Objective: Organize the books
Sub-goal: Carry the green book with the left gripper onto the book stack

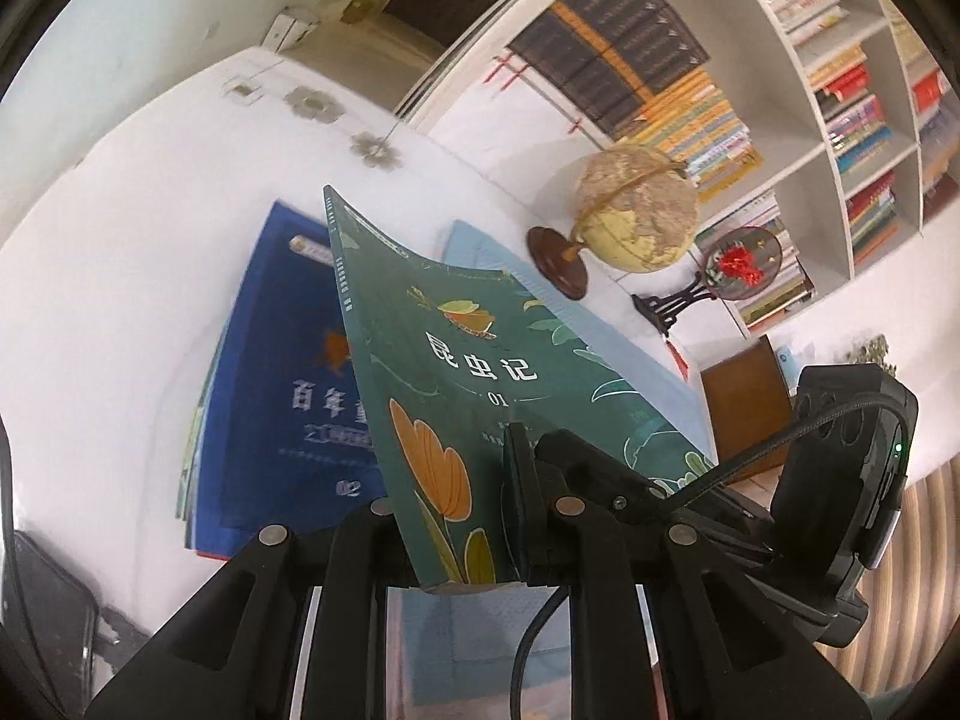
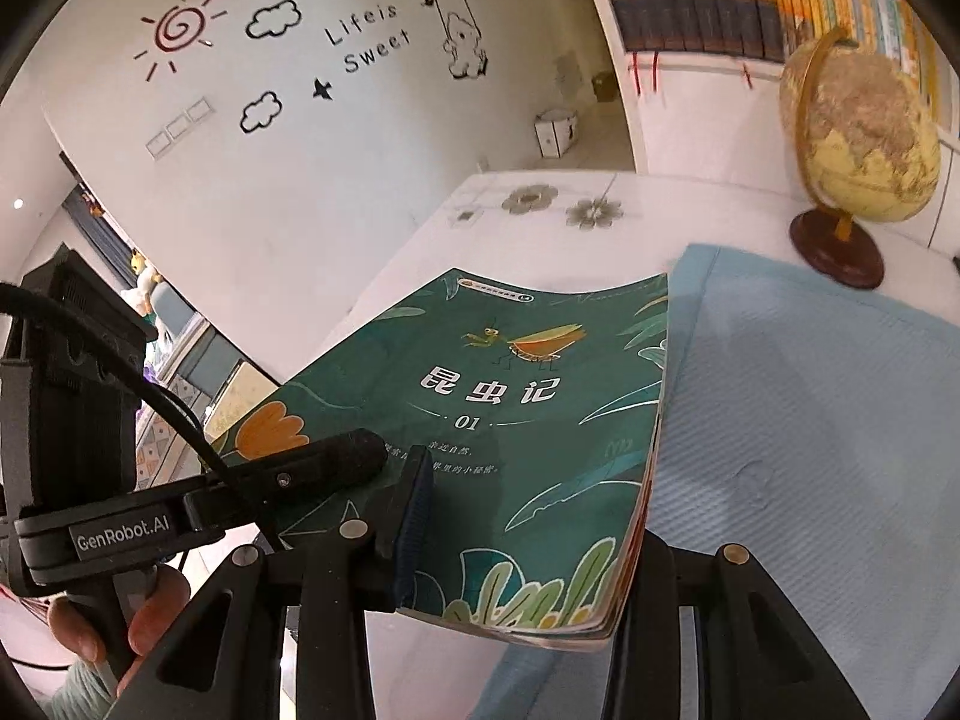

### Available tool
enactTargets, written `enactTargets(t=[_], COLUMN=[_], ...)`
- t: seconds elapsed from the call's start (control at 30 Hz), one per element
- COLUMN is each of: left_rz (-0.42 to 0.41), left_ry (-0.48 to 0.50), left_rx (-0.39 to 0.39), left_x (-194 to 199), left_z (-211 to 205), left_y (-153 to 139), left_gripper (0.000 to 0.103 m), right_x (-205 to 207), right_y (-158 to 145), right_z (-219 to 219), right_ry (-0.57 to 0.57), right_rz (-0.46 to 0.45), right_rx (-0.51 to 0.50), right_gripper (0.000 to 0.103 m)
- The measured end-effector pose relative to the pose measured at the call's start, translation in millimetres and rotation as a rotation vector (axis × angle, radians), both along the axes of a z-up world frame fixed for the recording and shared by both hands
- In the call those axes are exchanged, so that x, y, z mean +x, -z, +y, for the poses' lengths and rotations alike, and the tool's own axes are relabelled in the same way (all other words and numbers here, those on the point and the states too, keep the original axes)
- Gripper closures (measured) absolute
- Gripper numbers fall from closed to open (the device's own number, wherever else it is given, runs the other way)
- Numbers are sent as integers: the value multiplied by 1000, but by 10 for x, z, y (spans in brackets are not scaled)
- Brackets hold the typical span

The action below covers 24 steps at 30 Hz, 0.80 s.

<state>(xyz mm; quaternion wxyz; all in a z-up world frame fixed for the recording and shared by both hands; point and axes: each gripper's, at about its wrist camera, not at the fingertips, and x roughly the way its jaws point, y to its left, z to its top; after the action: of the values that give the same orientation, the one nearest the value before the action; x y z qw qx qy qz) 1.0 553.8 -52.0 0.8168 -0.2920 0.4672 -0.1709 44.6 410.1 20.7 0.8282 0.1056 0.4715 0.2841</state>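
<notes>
A green paperback with an insect and orange flowers on its cover (image 1: 456, 360) (image 2: 510, 420) hangs tilted above the white table (image 2: 420, 240), held from both sides. My left gripper (image 1: 456, 540) is shut on its near edge: one pad lies on the cover and the other finger is hidden behind the book. My right gripper (image 2: 528, 552) is shut on the near corner, with the blue pad (image 2: 414, 516) on the cover and the other finger under the pages. A stack topped by a dark blue book (image 1: 282, 408) lies on the table, left of the green one.
A light blue mat (image 2: 810, 450) covers the table under and to the right of the book. A globe (image 2: 858, 138) (image 1: 636, 210) and a round fan ornament (image 1: 738, 264) stand at the back. Behind them is a full bookshelf (image 1: 780, 90). A person's hand (image 2: 144, 618) holds the left gripper's handle.
</notes>
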Motion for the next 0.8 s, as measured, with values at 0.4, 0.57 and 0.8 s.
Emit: enactTargets(t=[0.4,0.57,0.8], left_rz=[60,72,77], left_ry=[-20,-22,-15], left_rx=[-19,-32,-25], left_x=[69,113,137], left_z=[231,292,316], left_y=[300,369,382], left_gripper=[88,88,87], right_x=[103,166,139], right_y=[192,242,239], right_z=[235,281,300], right_ry=[7,15,14], right_rz=[56,94,113], right_rx=[-29,-24,-17], right_gripper=[64,64,64])
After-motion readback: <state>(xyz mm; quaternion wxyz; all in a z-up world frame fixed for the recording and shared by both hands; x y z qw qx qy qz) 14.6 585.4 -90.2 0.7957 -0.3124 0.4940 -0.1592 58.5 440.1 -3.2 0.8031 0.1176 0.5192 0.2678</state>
